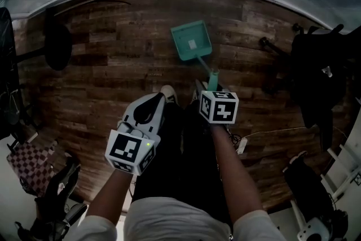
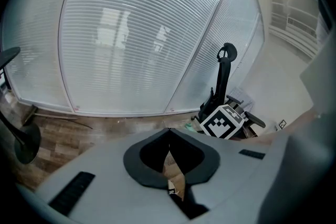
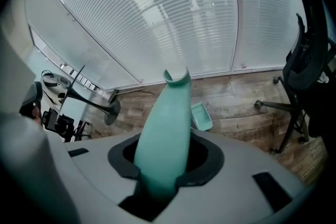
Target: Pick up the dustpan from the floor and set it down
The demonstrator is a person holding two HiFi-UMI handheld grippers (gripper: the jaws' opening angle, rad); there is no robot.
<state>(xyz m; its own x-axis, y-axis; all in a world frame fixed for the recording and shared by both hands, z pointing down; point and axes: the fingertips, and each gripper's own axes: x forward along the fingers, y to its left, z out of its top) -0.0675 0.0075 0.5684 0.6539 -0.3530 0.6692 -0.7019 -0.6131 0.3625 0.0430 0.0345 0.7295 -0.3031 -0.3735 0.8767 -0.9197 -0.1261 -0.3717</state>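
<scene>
Head view: the teal dustpan (image 1: 192,40) sits flat on the wooden floor (image 1: 113,59) in the upper middle of the frame. Its long handle (image 1: 210,75) slants down and right into your right gripper (image 1: 212,88). The risk is leverage: you hold the far end of the handle, so the pan could swing or droop on the lift and twist in the grip. Both forearms reach forward from the bottom of the frame. The right gripper points steeply at the floor, and the left gripper (image 1: 158,99) sits lower left, clear of the pan.

Left gripper view: the left gripper (image 2: 169,136) has its pads pressed together with nothing between them, only a sliver of floor showing below the tips. It aims at the blinds rather than the pan, so it can't steady a swing from there. If you bring it in, mind the right gripper's marker cube (image 2: 223,120) just right of centre.

Right gripper view: the right gripper (image 3: 164,165) looks pinched around the handle (image 3: 165,134), which fills the gap and rises up mid-frame. The pan (image 3: 201,115) shows small on the floor just to its right. The smooth, tapered plastic could slide through the pads. Watch the office chair (image 3: 304,60) at the right edge when you carry it.
</scene>
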